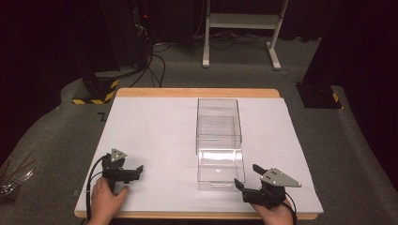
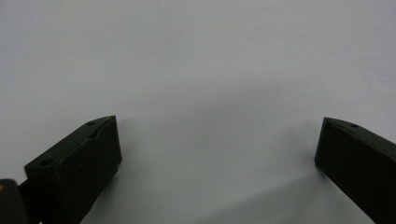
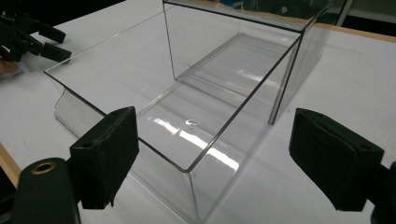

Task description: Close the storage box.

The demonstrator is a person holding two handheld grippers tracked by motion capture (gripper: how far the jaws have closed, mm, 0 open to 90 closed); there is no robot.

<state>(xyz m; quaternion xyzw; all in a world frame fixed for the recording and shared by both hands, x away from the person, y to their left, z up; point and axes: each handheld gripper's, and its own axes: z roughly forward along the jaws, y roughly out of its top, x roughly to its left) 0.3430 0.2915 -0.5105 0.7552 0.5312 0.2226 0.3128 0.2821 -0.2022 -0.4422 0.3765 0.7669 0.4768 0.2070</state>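
Clear plastic drawer box (image 1: 219,140) sits right of centre in the high view, on the white table cover (image 1: 150,136); it looks like an outer sleeve toward the top of the frame with an inner drawer (image 1: 220,169) pulled partly out toward the bottom edge. In the right gripper view the drawer's open rim (image 3: 154,116) runs across the middle of the frame, with the sleeve (image 3: 243,51) rising behind it at the upper centre. Both parts look empty.

The right gripper (image 1: 248,177) lies at the lower right of the high view, just beside the drawer's near corner; its jaws stand wide apart and hold nothing. The left gripper (image 1: 135,171) rests at the lower left, well apart from the box, jaws likewise spread wide over bare white surface and holding nothing.

Judging by how things lie, the step in hand is likely to work the drawer, sliding it in or further out. To do it well, the right gripper should meet the drawer's front wall squarely, since a push at one corner would probably twist the drawer in its sleeve. The left gripper could steady the sleeve so the smooth plastic does not slide on the cover.

No brand, label or readable writing shows on the box or the grippers
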